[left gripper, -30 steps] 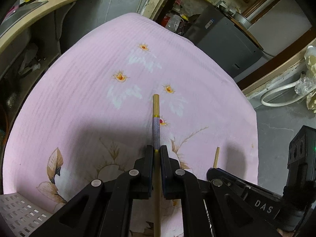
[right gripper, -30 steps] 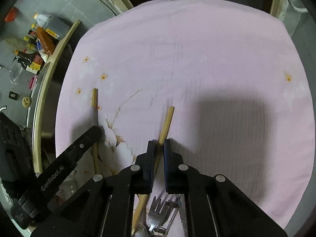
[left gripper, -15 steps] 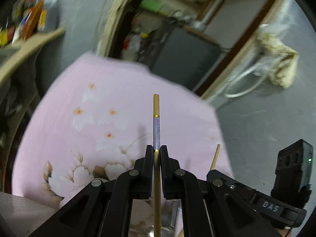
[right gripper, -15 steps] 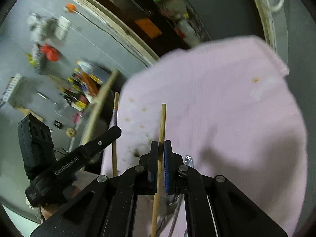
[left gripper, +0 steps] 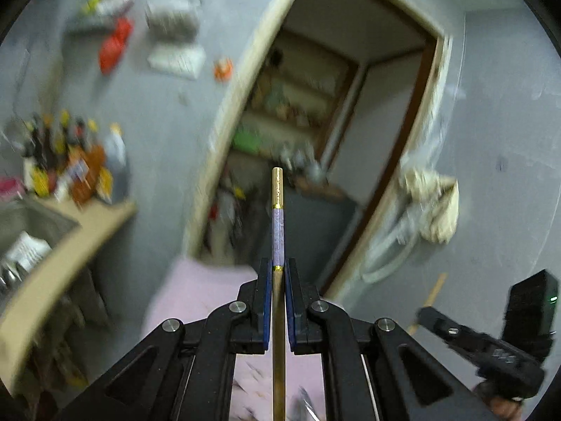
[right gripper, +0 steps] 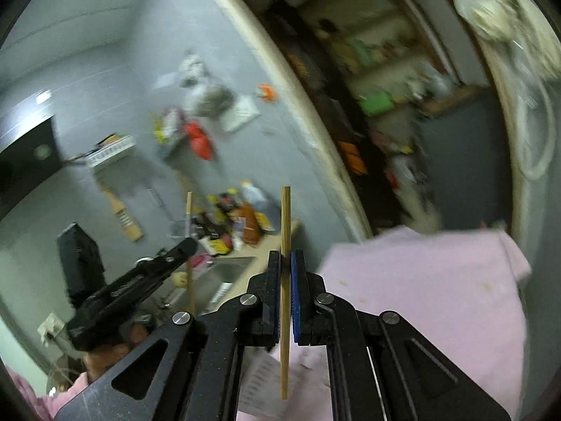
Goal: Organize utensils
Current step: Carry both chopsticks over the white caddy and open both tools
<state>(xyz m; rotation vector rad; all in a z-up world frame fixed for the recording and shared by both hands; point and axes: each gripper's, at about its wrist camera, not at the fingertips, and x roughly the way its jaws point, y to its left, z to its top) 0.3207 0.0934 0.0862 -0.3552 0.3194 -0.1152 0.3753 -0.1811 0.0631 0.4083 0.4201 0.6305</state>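
Utensils here are two chopsticks, each clamped in its own gripper and held up in the air above the pink floral cloth-covered table [right gripper: 438, 280], which is the largest thing in view and fills the lower right of the right wrist view. Behind it stand a grey wall, a pale-framed doorway [left gripper: 224, 140] into a cluttered storeroom, and a wooden counter shelf [left gripper: 63, 256] crowded with bottles beside a steel sink [right gripper: 224, 273].

The left gripper [left gripper: 278, 273] has its jaws drawn narrow onto a wooden chopstick with a lilac band and gold-coloured tip [left gripper: 277, 210], which points straight ahead along the fingers. The right gripper [right gripper: 287, 263] is likewise pinched tight on a plain bamboo chopstick [right gripper: 285, 245], gripped about midway along its length so that both ends stick out. Each gripper also shows at the side of the other's view, so the two are held near one another.

As for progress, both chopsticks are off the cloth and in hand, so the pickup part looks done; setting them down into a holder is left. No holder is clearly visible. Motion blur is heavy, but something metallic, possibly more cutlery [left gripper: 305, 400], seems to lie on the cloth below the left gripper and would remain to be sorted.
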